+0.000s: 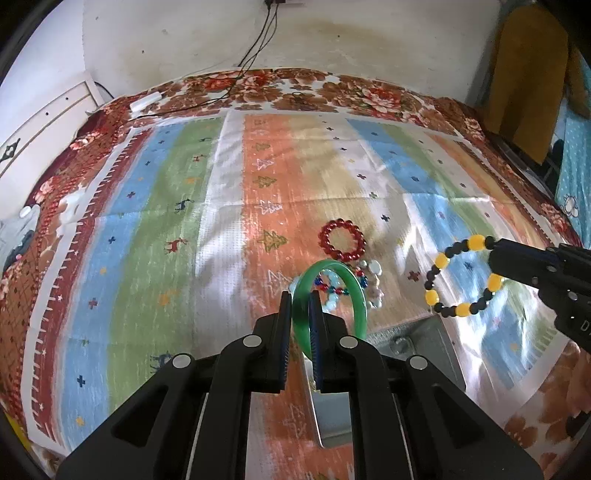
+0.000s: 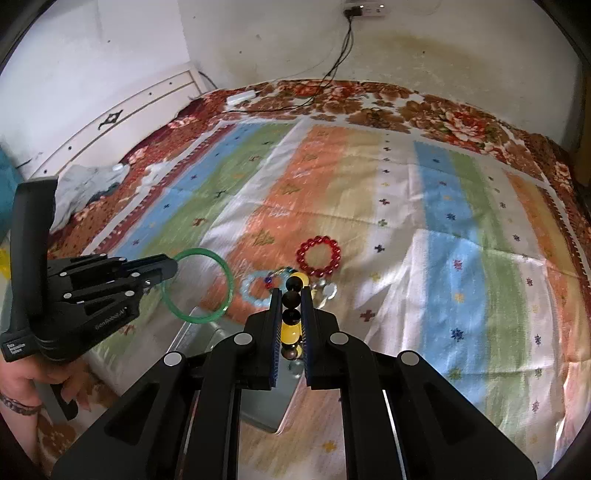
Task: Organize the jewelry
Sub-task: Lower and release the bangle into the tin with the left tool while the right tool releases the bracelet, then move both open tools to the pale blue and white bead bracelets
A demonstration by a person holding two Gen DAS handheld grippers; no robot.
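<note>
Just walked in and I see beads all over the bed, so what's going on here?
A person is sorting jewelry with a hand-held gripper in each hand. The left hand-held gripper is shut on a green bangle, and the right hand-held gripper is shut on a black-and-yellow bead bracelet. Both are held above the striped cloth, near a grey box. A red bead bracelet and a few other beaded pieces lie on the cloth.

1. You face a bed [image 1: 110, 258] covered with a striped cloth [image 2: 443, 206] over a floral blanket [image 1: 369, 96].
2. Behind it stands a stained white wall [image 2: 443, 51]; cables [image 2: 341, 55] hang from a socket strip [image 2: 364, 9].
3. A white headboard [image 2: 140, 107] stands at the left.
</note>
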